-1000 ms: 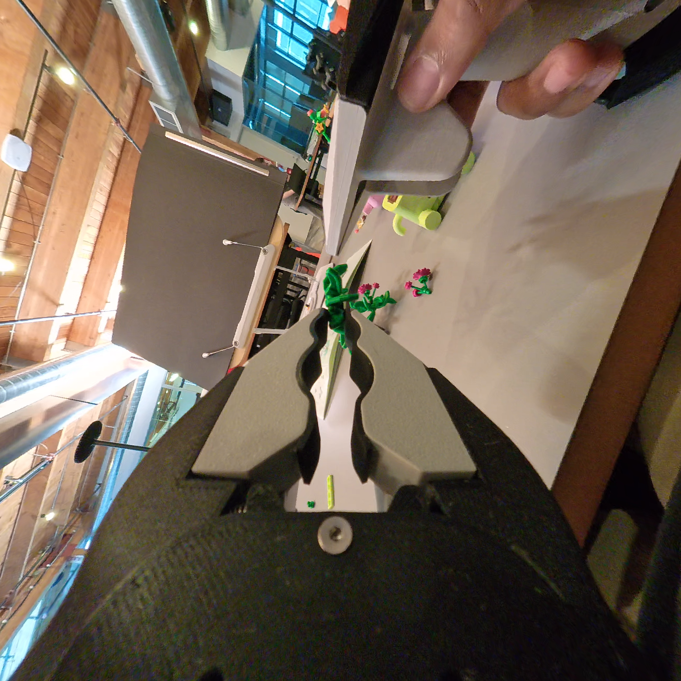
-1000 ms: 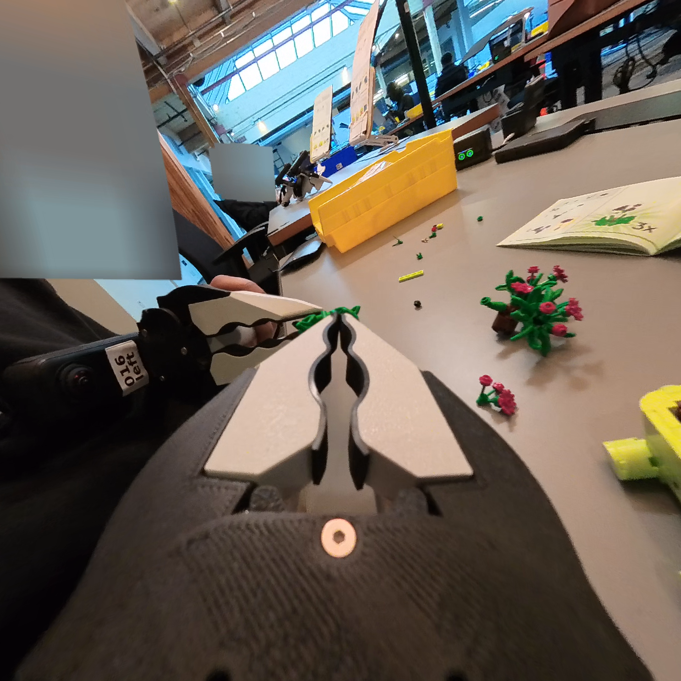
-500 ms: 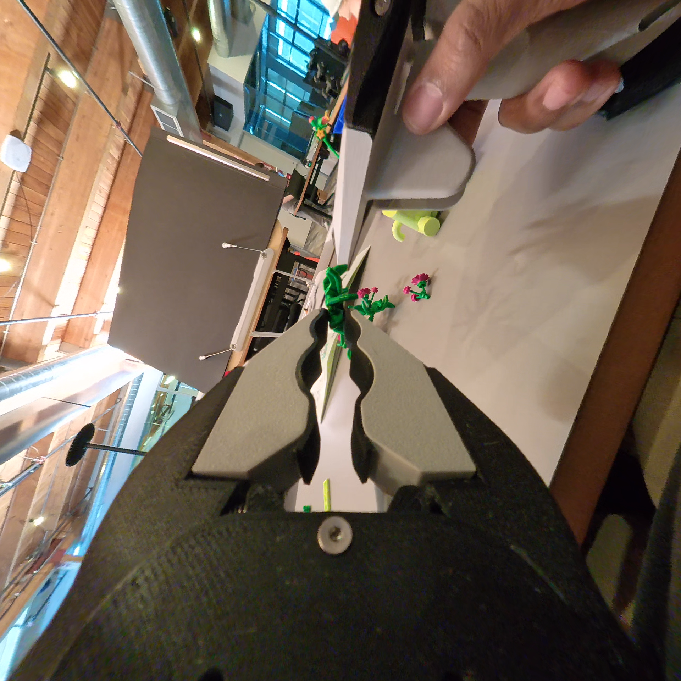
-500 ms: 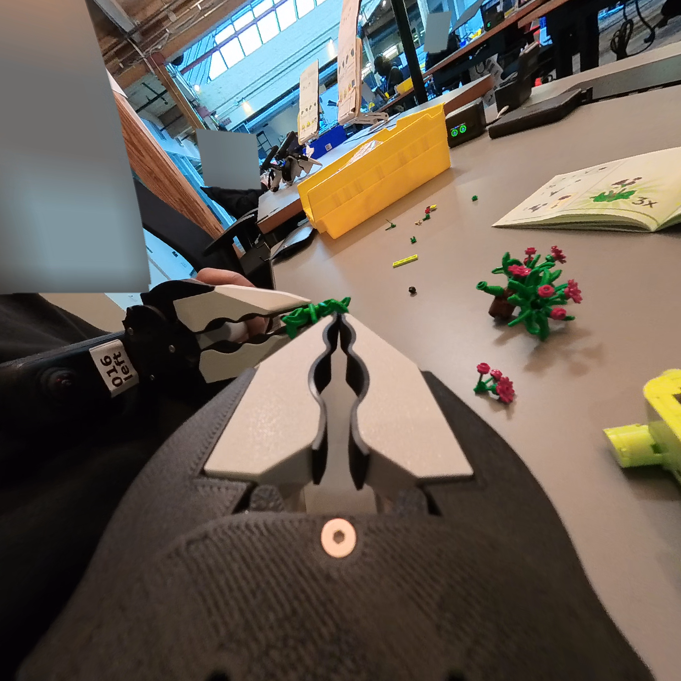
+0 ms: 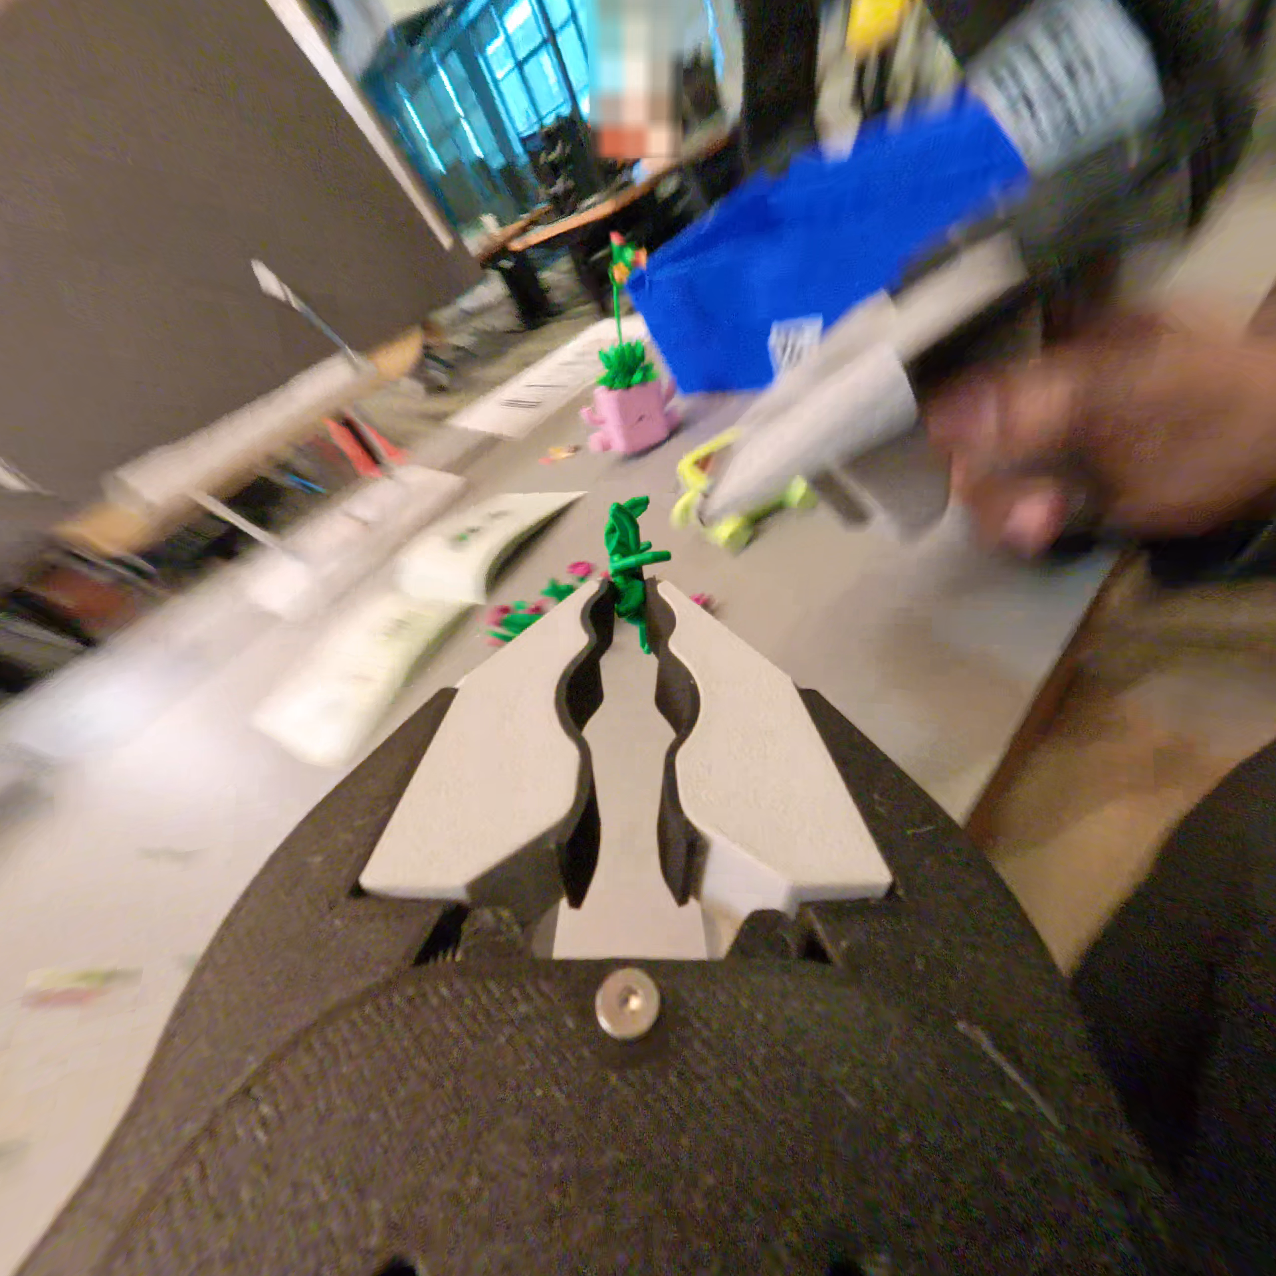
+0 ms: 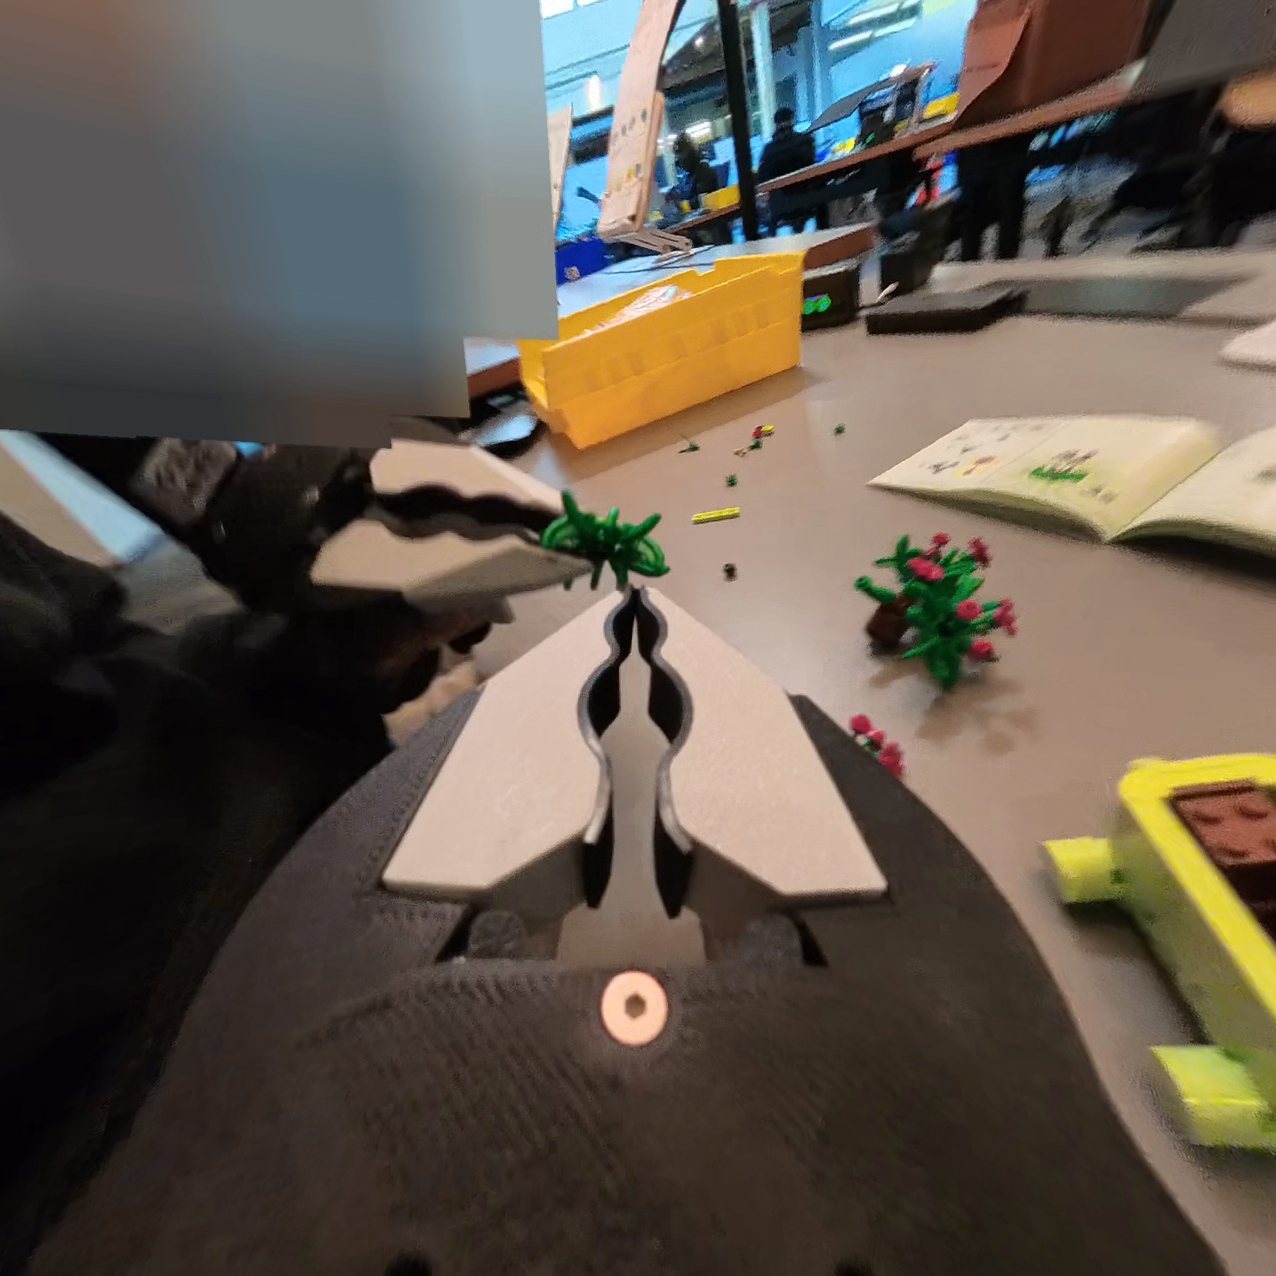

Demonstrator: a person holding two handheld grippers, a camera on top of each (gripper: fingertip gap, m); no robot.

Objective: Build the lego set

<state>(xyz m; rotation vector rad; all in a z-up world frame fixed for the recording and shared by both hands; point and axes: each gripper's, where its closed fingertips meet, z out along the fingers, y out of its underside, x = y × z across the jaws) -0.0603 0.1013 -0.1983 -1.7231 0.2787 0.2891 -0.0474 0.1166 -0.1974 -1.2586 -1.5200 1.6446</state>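
Observation:
My left gripper (image 5: pixel 630 588) is shut on a green leafy plant piece (image 5: pixel 627 545) and holds it above the grey table (image 5: pixel 863 656). In the right wrist view that same gripper (image 6: pixel 469 532) comes in from the left, with the green piece (image 6: pixel 607 540) just beyond my right gripper's tips. My right gripper (image 6: pixel 634 594) is shut and looks empty; in the left wrist view it is blurred (image 5: pixel 815 428), held by a hand over the lime-green pot (image 5: pixel 732 525). The pot (image 6: pixel 1201 877), with a brown top, lies at the right. A bush with pink flowers (image 6: pixel 932 607) and a small pink sprig (image 6: pixel 877 742) lie on the table.
An open instruction booklet (image 6: pixel 1077 476) lies at the far right. A yellow bin (image 6: pixel 670 352) stands at the back, with a lime bar (image 6: pixel 714 515) and small loose pieces in front of it. A pink pot with a plant (image 5: pixel 632 414) and a blue bin (image 5: pixel 815 228) stand farther off. The tips of both grippers are at nearly the same place.
My left gripper has rolled from sideways to level, still gripping the green piece. My right gripper has moved toward the lime-green pot, and its tips now sit just below the green piece. Both views are motion-blurred.

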